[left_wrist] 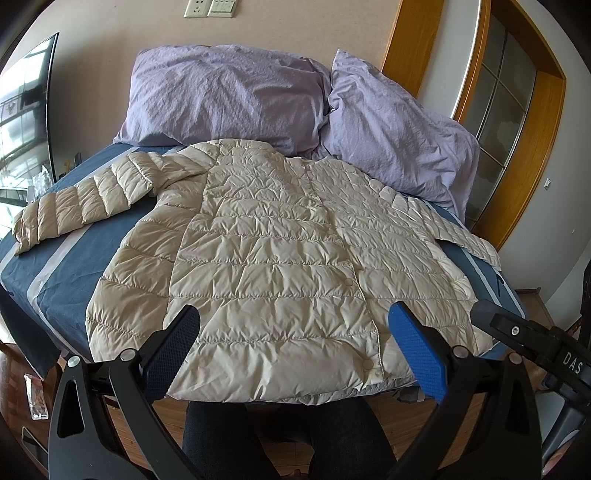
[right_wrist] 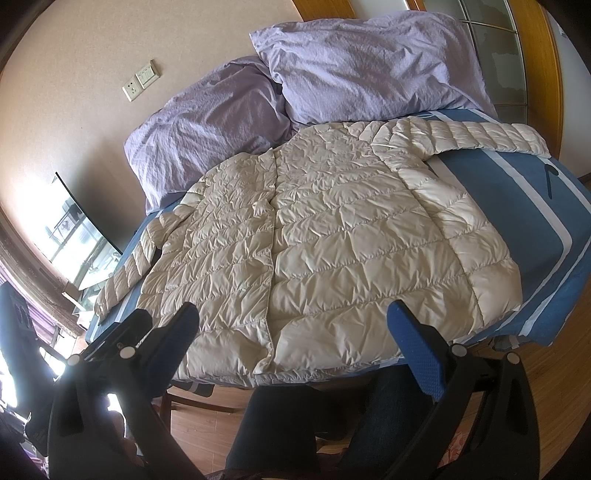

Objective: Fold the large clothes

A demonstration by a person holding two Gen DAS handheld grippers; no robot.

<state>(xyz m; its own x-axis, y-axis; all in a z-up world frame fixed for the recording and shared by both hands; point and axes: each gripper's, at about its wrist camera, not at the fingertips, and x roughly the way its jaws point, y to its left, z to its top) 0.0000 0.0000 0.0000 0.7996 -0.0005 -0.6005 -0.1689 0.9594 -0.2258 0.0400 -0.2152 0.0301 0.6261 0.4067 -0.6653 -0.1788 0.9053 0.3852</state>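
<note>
1. Jacket [left_wrist: 280, 258]: cream quilted, spread flat and front up on the bed [left_wrist: 55, 266], just ahead of both grippers, hem nearest them; both sleeves [left_wrist: 74, 203] lie stretched outward
2. Left gripper [left_wrist: 295, 350]: fingers spread wide, holding nothing, poised above the hem without touching it
3. Right gripper [right_wrist: 295, 350]: likewise spread and empty, over the hem's near edge
4. Progress, as judged: no fold shows in either view; sleeves and body all remain to be folded, so the task stands at its start
5. Surface: blue bedcover with pale stripes; two lilac pillows [left_wrist: 229, 92] beyond the collar, far from the grippers
6. Room: beige wall with sockets [left_wrist: 210, 9], a wood-framed glazed door [left_wrist: 509, 110] to the right, a wooden floor [right_wrist: 207, 424] below, the person's dark-trousered legs [left_wrist: 280, 435] beneath the grippers
</note>
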